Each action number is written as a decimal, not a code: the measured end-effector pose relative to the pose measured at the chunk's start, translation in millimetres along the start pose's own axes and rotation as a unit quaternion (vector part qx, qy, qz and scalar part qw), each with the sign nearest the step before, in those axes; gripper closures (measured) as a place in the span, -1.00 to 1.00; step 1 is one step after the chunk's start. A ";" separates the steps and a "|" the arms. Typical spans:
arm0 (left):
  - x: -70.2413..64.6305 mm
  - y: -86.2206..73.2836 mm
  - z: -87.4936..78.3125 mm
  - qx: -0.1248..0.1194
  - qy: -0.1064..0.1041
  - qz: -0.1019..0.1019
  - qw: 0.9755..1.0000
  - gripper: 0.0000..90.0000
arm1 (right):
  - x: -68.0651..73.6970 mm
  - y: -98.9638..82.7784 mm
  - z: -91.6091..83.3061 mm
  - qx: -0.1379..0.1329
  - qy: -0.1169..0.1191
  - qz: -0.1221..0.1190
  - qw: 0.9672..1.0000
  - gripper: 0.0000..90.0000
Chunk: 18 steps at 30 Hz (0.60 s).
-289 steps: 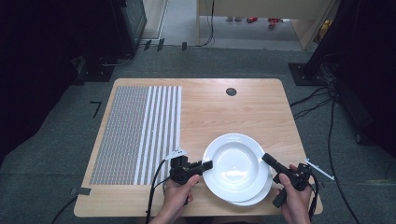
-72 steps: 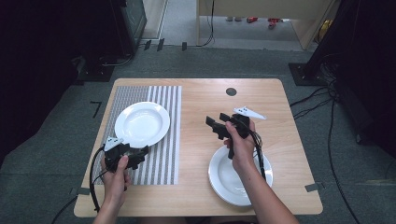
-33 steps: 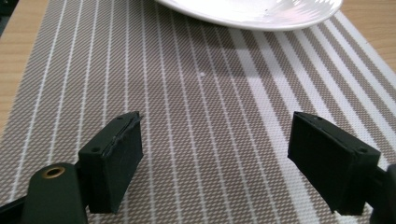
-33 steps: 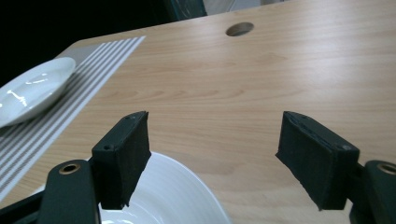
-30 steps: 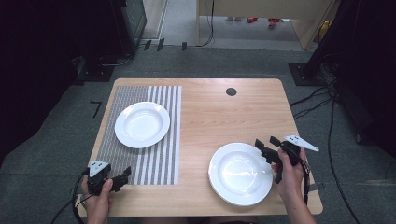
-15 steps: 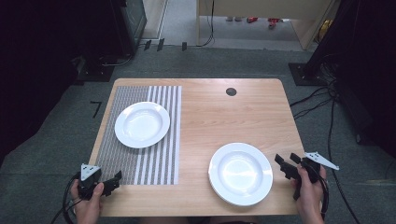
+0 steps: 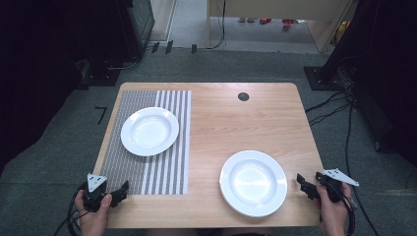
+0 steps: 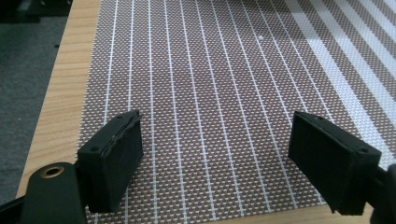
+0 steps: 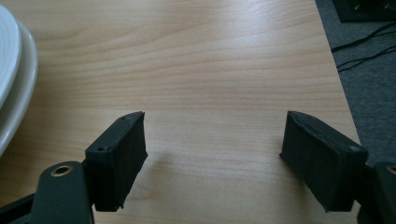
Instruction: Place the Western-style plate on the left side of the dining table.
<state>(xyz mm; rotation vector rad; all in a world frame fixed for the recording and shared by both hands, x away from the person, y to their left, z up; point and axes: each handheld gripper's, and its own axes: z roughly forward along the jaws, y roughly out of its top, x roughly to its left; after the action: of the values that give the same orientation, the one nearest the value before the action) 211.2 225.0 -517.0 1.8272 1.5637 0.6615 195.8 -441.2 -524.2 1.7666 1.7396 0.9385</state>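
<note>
Wooden bench (image 7: 236,123): white plate (image 7: 253,183), rigid, breakable, slick; grasp at rim. Right gripper (image 7: 306,183) fingers released, just widened, empty; left gripper (image 7: 118,192) likewise released.

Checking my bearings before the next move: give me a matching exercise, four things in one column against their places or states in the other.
Things:
1. left plate
2. right plate
3. left gripper
4. right gripper

Places or states:
A. open over bare wood, just right of a plate
B. on the striped mat
C. open over the mat's near edge
D. on bare wood, near the table's front edge

Pairs: 1-B, 2-D, 3-C, 4-A
</note>
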 end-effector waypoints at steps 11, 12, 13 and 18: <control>-4.0 -0.7 1.2 -0.001 0.014 0.006 1.000 -0.60 | 9.9 -3.1 0.3 0.018 -0.017 -0.056 0.998 -0.63; -4.0 -0.7 1.2 -0.001 0.014 0.006 1.000 -0.60 | 9.9 -3.1 0.3 0.018 -0.017 -0.056 0.998 -0.63; -4.1 -0.7 1.2 -0.001 0.014 0.005 1.000 -0.60 | 9.8 -3.1 0.3 0.018 -0.017 -0.056 0.998 -0.63; -4.1 -0.7 1.3 -0.001 0.015 0.005 1.000 -0.61 | 10.4 -3.0 0.9 0.022 -0.016 -0.057 0.998 -0.70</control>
<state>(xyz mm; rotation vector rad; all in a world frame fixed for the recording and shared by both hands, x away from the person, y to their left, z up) 211.0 220.8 -518.2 1.8336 1.5724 0.6974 194.0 -430.6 -525.6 1.6801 1.8335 0.8263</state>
